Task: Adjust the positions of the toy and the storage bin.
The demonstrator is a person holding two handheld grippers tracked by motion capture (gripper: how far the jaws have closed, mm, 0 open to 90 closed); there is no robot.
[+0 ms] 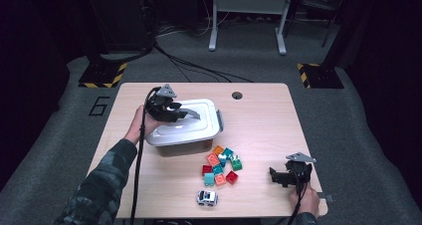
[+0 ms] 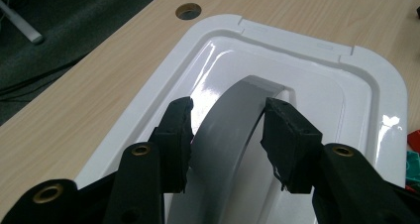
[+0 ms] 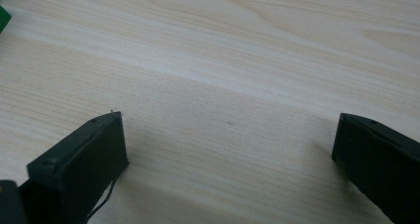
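Left gripper view looks along the left gripper (image 2: 227, 135), whose jaws stand either side of the grey handle (image 2: 225, 149) of a white lid (image 2: 366, 80). They are narrowed to about the width of that arched handle, with the pads close against its two edges; whether they actually press on it I cannot tell. The handle rises from a recess in the middle of the lid. Beyond the lid's far rim lies the pale wooden desk (image 2: 89, 100), with a round cable hole (image 2: 188, 10) near its edge.

In the high view, the left gripper (image 1: 171, 110) sits over the lid of a white storage box (image 1: 186, 130), which stands on the left half of the desk (image 1: 263, 115), and the person's left hand (image 1: 139, 125) holds it from the box's left side. Just in front of the box, toward the person, lies a cluster of toy bricks (image 1: 221, 165) in red, orange, teal and green, and nearer still a small white toy car (image 1: 206, 197).

The right gripper (image 1: 286, 177) rests near the desk's front right corner, well apart from the bricks, held by the right hand (image 1: 306, 200). In the right gripper view its jaws stand wide apart with bare wood between them, gripping nothing.
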